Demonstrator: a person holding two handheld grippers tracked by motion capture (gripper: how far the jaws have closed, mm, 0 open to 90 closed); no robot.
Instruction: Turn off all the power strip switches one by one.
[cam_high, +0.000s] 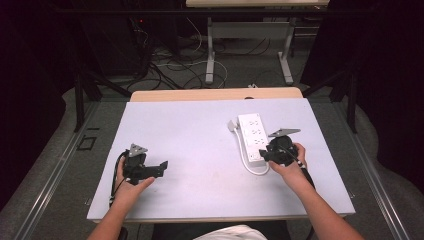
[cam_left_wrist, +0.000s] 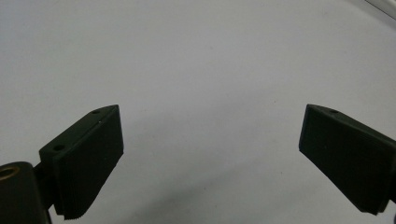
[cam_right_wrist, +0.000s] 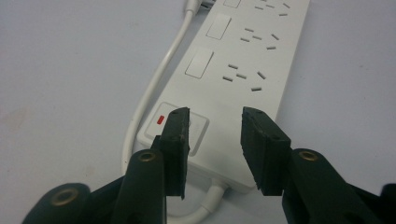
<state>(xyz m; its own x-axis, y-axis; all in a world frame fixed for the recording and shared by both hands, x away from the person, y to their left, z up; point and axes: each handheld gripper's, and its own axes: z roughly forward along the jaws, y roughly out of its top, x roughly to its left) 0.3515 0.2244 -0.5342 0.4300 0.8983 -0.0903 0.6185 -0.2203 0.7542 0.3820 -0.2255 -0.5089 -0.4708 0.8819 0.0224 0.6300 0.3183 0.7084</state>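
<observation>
A white power strip (cam_high: 252, 134) (cam_right_wrist: 243, 60) lies lengthwise on the right half of the pale table (cam_high: 190, 125). Its white cable (cam_high: 250, 167) (cam_right_wrist: 154, 88) loops along its left side to a plug (cam_high: 232, 125). My right gripper (cam_high: 263, 154) (cam_right_wrist: 215, 114) hovers over the strip's near end, beside the switch with a red mark (cam_right_wrist: 161, 120). Its jaws stand a short gap apart with nothing pressed between them. My left gripper (cam_high: 161, 168) (cam_left_wrist: 210, 116) rests at the table's front left, jaws wide open over bare surface.
The table's wooden back edge (cam_high: 215, 94) lies beyond the strip. Behind it on the floor stand another desk's legs (cam_high: 210, 55) and loose cables (cam_high: 170, 67). Dark curtains hang at both sides.
</observation>
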